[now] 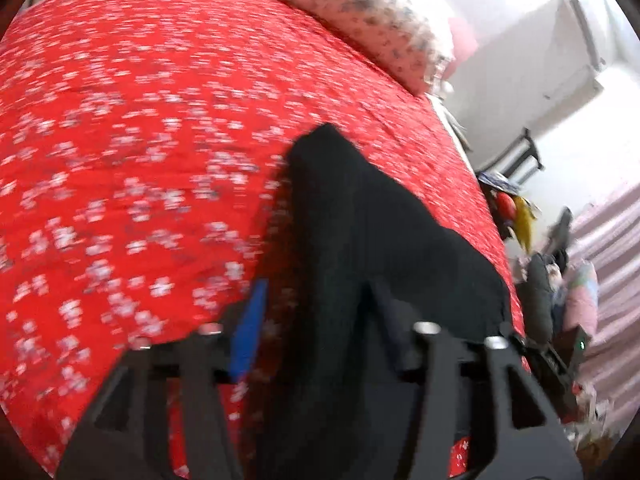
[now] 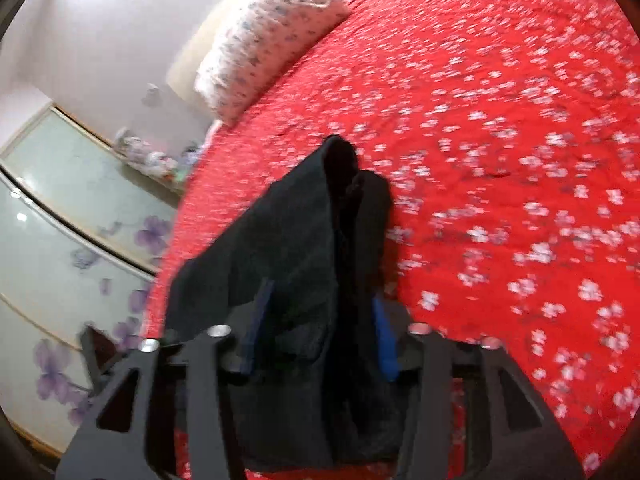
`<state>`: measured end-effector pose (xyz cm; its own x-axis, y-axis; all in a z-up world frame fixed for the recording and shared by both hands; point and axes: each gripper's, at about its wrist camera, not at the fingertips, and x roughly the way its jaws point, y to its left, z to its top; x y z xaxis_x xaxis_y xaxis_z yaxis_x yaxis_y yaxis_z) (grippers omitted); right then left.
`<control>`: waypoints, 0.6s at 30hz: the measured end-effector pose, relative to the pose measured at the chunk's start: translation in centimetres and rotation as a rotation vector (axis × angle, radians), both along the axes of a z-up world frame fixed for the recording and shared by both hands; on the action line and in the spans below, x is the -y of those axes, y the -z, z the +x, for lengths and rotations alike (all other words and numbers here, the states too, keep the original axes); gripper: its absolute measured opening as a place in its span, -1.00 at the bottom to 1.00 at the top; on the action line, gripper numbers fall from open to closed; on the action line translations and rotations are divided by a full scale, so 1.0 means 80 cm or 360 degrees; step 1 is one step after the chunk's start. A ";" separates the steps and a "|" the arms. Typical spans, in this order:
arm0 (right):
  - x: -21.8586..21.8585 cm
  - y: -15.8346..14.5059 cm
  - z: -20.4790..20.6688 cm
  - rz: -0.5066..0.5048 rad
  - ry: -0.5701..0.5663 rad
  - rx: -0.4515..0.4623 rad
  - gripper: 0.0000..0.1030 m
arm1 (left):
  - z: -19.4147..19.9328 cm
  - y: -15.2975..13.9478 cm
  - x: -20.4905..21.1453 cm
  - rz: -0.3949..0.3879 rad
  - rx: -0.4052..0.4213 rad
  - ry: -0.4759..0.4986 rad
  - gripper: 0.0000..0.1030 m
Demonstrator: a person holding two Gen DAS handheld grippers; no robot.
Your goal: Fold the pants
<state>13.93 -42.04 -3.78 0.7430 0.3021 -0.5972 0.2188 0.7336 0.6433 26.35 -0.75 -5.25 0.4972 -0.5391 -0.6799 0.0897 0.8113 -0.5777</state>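
Note:
The black pants (image 1: pixel 360 208) lie in a long, narrow bundle on the red flowered bedspread (image 1: pixel 140 120), near its right edge in the left wrist view. My left gripper (image 1: pixel 318 292) is open just above their near end. Its blue left pad (image 1: pixel 250 332) stands clear of the cloth with red cover showing beside it, and its dark right finger (image 1: pixel 384 312) is over the black fabric. In the right wrist view the pants (image 2: pixel 296 232) run away from me, and their near end sits loosely between the spread jaws of my right gripper (image 2: pixel 320 292). The face of the right blue pad (image 2: pixel 384 340) shows bare.
A flowered pillow (image 1: pixel 372 24) (image 2: pixel 264 40) lies at the head of the bed. The bedspread (image 2: pixel 500 120) stretches wide beside the pants. A glass-fronted wardrobe (image 2: pixel 60 200) stands past one bed edge. Clutter on the floor (image 1: pixel 552 280) lies past the other.

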 end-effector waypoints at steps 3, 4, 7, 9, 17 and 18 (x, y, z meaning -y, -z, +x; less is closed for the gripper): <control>0.007 -0.019 -0.018 -0.0106 0.0098 0.0038 0.10 | -0.015 -0.015 -0.024 0.0079 0.0027 -0.0129 0.28; 0.008 -0.029 -0.027 -0.0172 0.0138 0.0077 0.10 | -0.021 -0.025 -0.028 0.0137 0.0062 -0.0154 0.29; -0.006 -0.068 -0.048 -0.0331 0.0119 0.0233 0.11 | -0.047 -0.062 -0.014 0.0326 0.0280 -0.0110 0.42; -0.028 -0.080 -0.054 -0.0259 -0.0086 0.0296 0.12 | -0.071 -0.082 0.018 0.0362 0.0412 0.0047 0.58; -0.057 -0.020 -0.037 0.0015 -0.0350 -0.0044 0.42 | -0.085 -0.027 0.112 0.0385 0.0134 0.0404 0.62; -0.054 -0.016 -0.038 0.0044 -0.0353 -0.0019 0.42 | -0.081 -0.012 0.115 0.0405 0.0094 0.0407 0.61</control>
<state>10.90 -37.69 -2.47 0.6494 0.4735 -0.5950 0.0620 0.7469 0.6621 19.84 -9.92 -4.25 0.4105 -0.4681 -0.7825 0.3355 0.8755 -0.3478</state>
